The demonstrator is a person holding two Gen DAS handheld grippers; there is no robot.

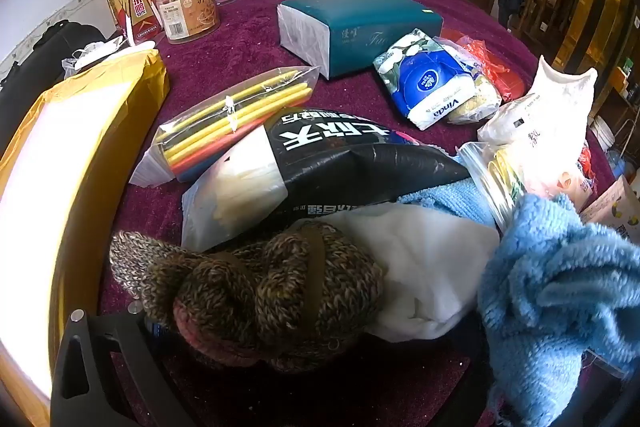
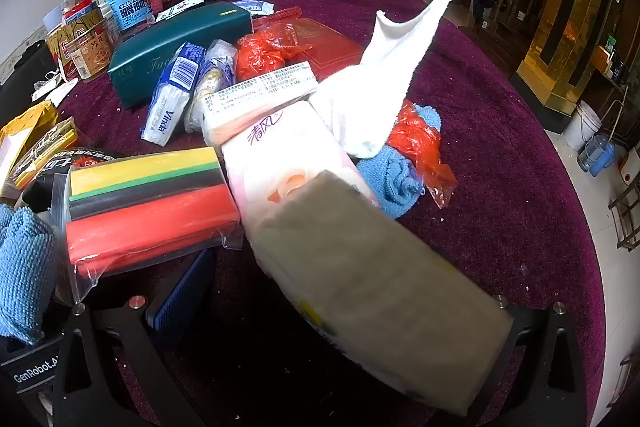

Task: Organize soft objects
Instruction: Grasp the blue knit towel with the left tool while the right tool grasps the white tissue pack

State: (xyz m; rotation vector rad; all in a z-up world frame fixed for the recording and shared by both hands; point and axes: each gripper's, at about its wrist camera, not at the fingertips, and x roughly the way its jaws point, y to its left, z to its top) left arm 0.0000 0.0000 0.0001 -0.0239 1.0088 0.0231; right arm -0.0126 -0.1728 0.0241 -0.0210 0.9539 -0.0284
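Note:
In the left wrist view my left gripper [image 1: 320, 339] stands wide, and a brown knitted hat [image 1: 260, 291] lies between its fingers on the purple tablecloth [image 1: 240, 39]. A white cloth [image 1: 424, 267] lies behind the hat, and a blue fluffy towel [image 1: 560, 307] covers the right finger. In the right wrist view my right gripper [image 2: 320, 311] holds a pink tissue pack [image 2: 340, 227] that lies across its fingers. A white towel [image 2: 384, 79] stands up behind it, next to a blue cloth [image 2: 396, 175].
A green tissue box [image 1: 360, 27], a Vinda tissue pack [image 1: 432, 83], bags of coloured strips [image 1: 232, 123] [image 2: 148, 207], a black-and-white bag [image 1: 320, 163], jars [image 1: 192, 15] and a yellow envelope [image 1: 80, 131] crowd the table. Red plastic bags [image 2: 268, 51] lie farther back.

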